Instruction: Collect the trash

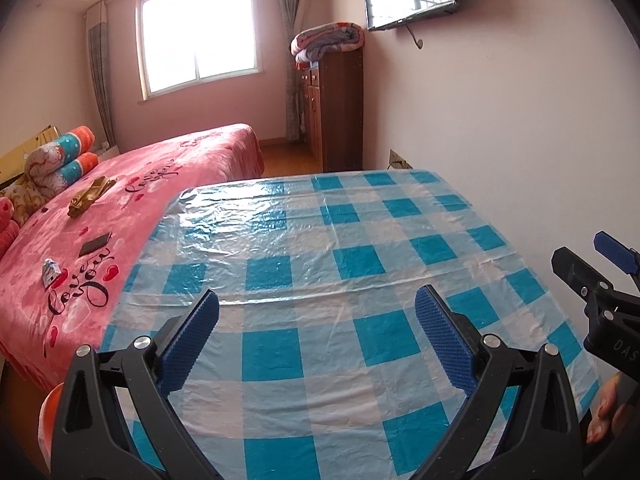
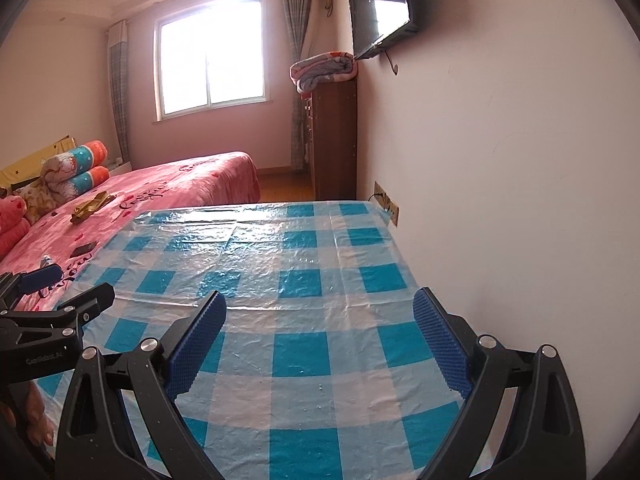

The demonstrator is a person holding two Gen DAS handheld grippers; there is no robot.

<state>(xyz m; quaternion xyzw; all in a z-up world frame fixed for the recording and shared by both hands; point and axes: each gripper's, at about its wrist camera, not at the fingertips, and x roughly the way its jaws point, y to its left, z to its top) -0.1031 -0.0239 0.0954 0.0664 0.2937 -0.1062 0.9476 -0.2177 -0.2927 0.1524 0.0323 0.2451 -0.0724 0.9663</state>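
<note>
Both of your grippers hang over the near end of the table (image 1: 360,216), which is covered in a blue checked plastic cloth, and neither holds anything. Your left gripper (image 1: 316,320) has its jaws spread wide with only tablecloth between them; your right gripper (image 2: 320,320) is spread just as wide and just as empty.

No trash shows on the table itself. What looks like trash lies to the left, on the pink bed (image 1: 120,200): a small crumpled wrapper (image 1: 51,273) near the bed's near edge, a flat dark object (image 1: 95,244) just beyond it that may be a phone rather than trash, and a crumpled gold wrapper (image 1: 89,196) farther up toward the pillows (image 1: 60,160). The gold piece runs long from near-left to far-right.

All of it sits well left of both sets of fingers, so your left gripper is the nearer one. I'd judge the small wrapper the closest target: swing left and reach across the bed edge.
</note>
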